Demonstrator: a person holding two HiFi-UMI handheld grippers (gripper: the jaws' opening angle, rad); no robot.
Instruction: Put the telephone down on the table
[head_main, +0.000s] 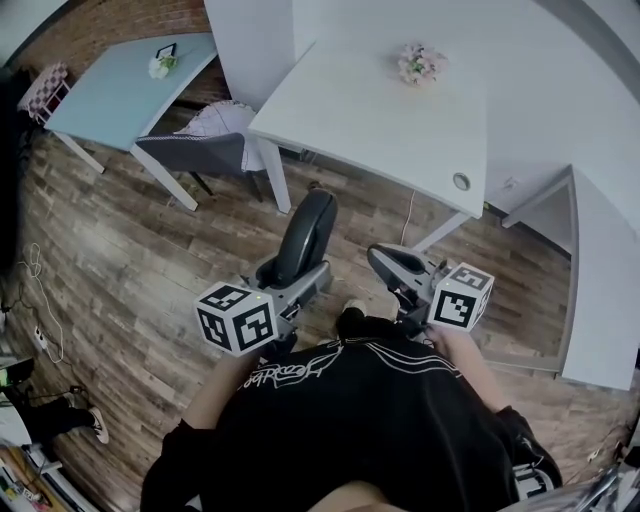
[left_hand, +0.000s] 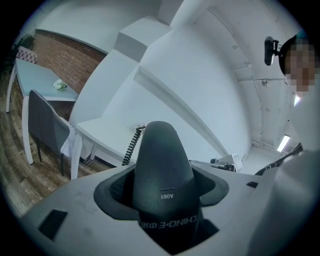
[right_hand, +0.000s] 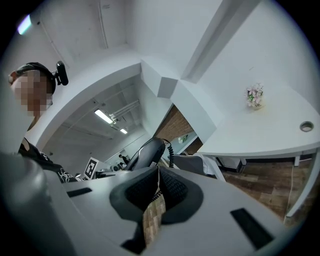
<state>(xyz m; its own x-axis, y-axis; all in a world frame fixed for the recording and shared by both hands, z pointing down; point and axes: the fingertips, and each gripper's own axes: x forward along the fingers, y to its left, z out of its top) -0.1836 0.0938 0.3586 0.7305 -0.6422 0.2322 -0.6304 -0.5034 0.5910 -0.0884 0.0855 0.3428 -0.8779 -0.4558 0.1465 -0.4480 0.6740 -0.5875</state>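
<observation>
A black telephone handset (head_main: 306, 232) stands upright between the jaws of my left gripper (head_main: 298, 278), which is shut on it, over the wooden floor in front of the white table (head_main: 370, 125). In the left gripper view the handset (left_hand: 162, 160) fills the gap between both pads, and its coiled cord (left_hand: 131, 145) hangs behind it. My right gripper (head_main: 388, 264) is held beside it to the right, apart from the handset. Its pads (right_hand: 172, 187) meet at the tips with nothing between them. The right gripper view also shows the handset (right_hand: 145, 154) to the left.
A small flower pot (head_main: 420, 63) and a round cable hole (head_main: 460, 181) are on the white table. A grey chair (head_main: 200, 150) and a pale blue table (head_main: 120, 90) stand to the left. A white counter (head_main: 600, 290) runs along the right.
</observation>
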